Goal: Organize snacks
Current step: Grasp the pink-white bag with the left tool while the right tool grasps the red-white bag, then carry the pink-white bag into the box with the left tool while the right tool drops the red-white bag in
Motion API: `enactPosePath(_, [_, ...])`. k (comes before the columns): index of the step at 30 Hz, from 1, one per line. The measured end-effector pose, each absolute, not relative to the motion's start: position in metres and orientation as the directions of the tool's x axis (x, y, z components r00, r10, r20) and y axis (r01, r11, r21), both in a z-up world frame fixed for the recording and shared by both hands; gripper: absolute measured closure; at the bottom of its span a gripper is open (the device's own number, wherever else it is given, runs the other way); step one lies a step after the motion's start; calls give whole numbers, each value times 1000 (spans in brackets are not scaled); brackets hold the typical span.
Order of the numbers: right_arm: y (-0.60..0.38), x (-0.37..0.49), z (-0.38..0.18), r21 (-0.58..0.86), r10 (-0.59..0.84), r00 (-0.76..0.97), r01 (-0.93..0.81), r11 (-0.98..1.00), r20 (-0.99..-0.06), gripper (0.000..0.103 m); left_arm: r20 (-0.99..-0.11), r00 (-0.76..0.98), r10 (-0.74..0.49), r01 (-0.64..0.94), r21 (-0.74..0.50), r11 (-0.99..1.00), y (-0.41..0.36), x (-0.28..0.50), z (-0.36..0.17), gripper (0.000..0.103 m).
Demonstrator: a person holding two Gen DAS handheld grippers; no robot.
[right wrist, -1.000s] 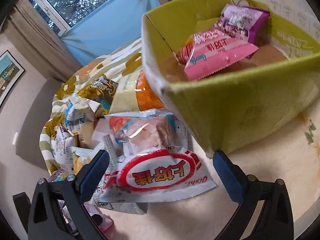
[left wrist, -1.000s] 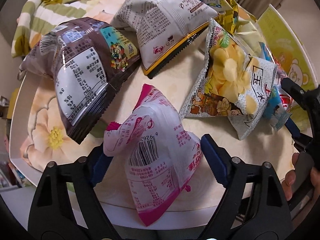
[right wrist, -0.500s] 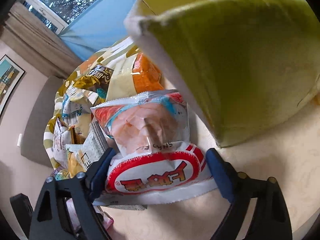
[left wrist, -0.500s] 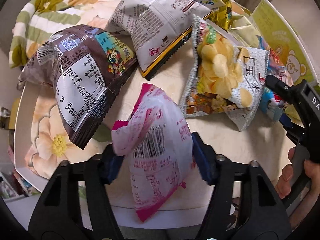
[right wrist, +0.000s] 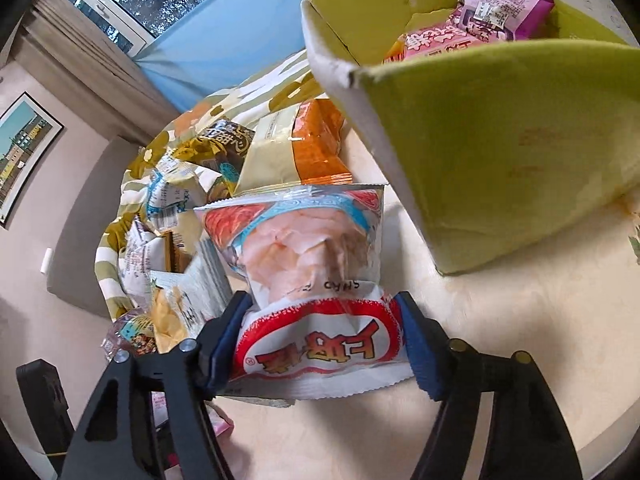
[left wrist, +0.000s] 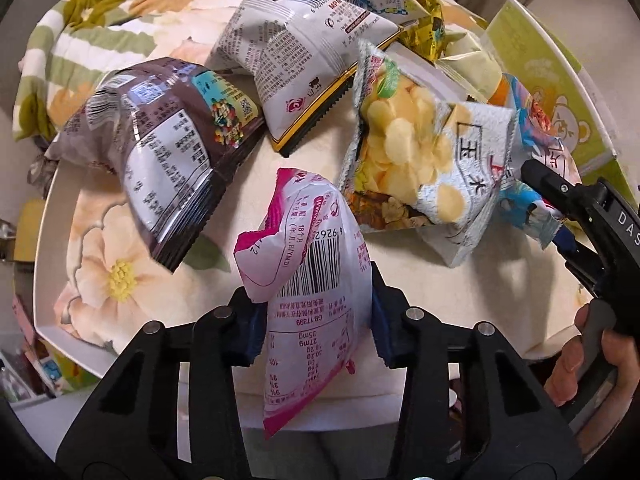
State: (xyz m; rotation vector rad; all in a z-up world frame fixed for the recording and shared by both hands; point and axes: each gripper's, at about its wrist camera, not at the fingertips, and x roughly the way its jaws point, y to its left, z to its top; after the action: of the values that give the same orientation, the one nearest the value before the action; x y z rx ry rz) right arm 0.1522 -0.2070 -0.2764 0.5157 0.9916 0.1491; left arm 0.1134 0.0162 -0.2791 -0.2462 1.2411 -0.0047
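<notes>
The left gripper (left wrist: 316, 316) is clenching a pink-and-white snack packet (left wrist: 312, 280) near the table's (left wrist: 460, 304) front edge; the packet's long axis is running toward the camera. Bare tabletop is lying between it and the brown bag (left wrist: 160, 152). The right gripper (right wrist: 320, 340) is closing its jaws, both pads touching a red-and-white shrimp-chip bag (right wrist: 316, 300), its long axis pointing away. The green box (right wrist: 500, 152) is standing just beside it, with open tabletop to the right.
</notes>
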Motion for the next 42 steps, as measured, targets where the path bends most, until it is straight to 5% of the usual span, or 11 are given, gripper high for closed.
enactPosePath(10, [-199,132,-252,482,355,577,78,873,-735,35,-918,361,-163,-120,-220,968,31,95,-256,64])
enactPosePath(25, [-206,98,-152,482,357,670,2,876,-651,35,-806,541,-240,22,-271,962,16,106,-145,64])
enactPosePath(42, [-347,132,-91,385,230,739,44,922,-634,35,-741,552,-384,224,-312,923,-158,202,-85,64])
